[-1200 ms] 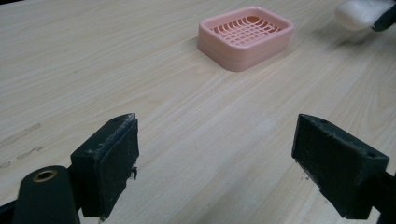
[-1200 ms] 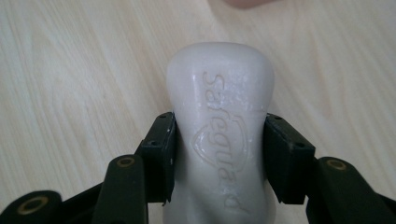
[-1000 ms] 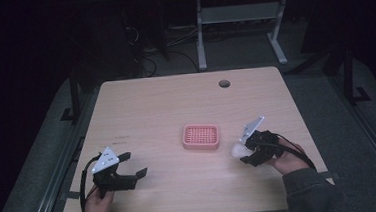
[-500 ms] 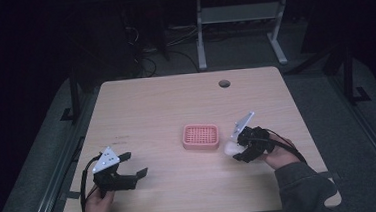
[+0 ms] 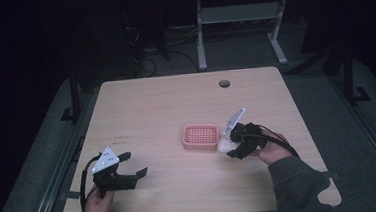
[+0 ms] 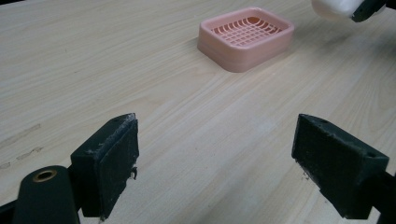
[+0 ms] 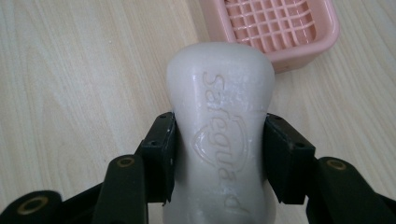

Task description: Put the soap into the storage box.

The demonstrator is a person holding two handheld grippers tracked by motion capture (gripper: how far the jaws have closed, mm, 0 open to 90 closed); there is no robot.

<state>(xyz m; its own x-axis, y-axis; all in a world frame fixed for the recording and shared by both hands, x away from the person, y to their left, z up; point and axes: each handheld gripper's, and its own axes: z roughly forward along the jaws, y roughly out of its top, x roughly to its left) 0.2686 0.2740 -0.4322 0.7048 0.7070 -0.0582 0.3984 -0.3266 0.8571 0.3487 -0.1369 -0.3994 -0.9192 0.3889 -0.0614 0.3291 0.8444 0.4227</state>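
A white soap bar (image 7: 219,135), embossed with the word "Safeguard" and a shield outline, is clamped at its narrowed waist by the right gripper (image 7: 218,156), one black pad pressed against each flank. A pink slatted soap dish (image 7: 275,28) is seen just beyond the bar's far end, on a light wooden table (image 7: 70,93).

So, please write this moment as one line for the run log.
right gripper: shut on soap bar, beside soap dish | left gripper: open, holding nothing | soap dish: no soap in it | table: wooden

L tool (image 5: 132,166) jaws wide apart, low; R tool (image 5: 230,144) clamped, raised.
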